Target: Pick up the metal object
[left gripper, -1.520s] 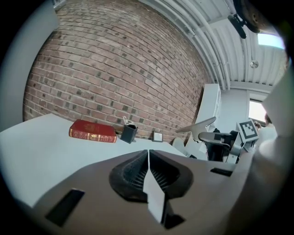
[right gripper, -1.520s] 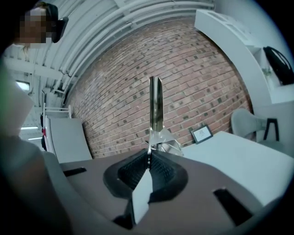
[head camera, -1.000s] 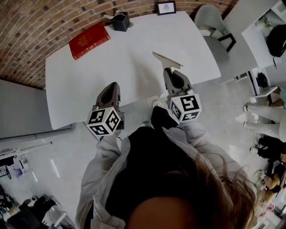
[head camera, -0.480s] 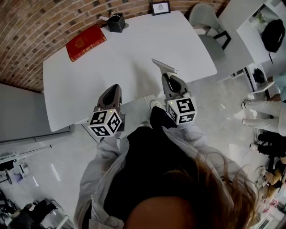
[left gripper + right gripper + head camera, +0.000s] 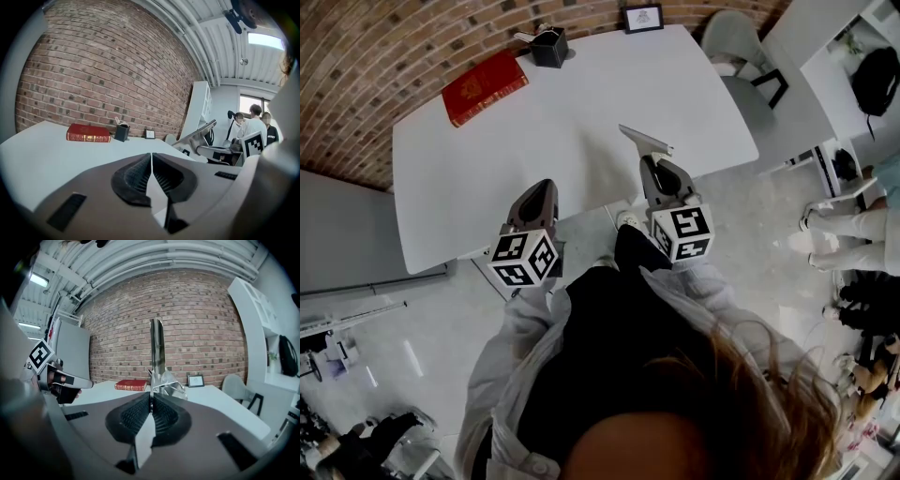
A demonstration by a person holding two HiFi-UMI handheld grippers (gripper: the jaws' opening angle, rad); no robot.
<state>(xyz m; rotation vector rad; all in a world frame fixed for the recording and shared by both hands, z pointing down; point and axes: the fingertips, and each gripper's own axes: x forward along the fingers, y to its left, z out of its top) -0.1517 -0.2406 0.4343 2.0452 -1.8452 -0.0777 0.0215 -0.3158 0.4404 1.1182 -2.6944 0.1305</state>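
The metal object (image 5: pixel 645 141), a shiny folded strip, sticks out of my right gripper (image 5: pixel 653 161), which is shut on its lower end. It hangs over the near part of the white table (image 5: pixel 487 159). In the right gripper view the metal strip (image 5: pixel 157 352) rises straight up from the closed jaws of my right gripper (image 5: pixel 151 397). The left gripper view catches the same metal piece (image 5: pixel 201 133) slanting at the right. My left gripper (image 5: pixel 539 186) sits at the table's near edge, shut, and in its own view the left gripper (image 5: pixel 151 157) holds nothing.
A red book (image 5: pixel 486 85), a black pen holder (image 5: pixel 550 45) and a small picture frame (image 5: pixel 643 17) lie along the table's far side by the brick wall. A grey chair (image 5: pixel 741 47) stands at the far right corner. People stand off to the right.
My right gripper has drawn back a little toward my body with the metal object still in it. The left gripper has hardly moved.
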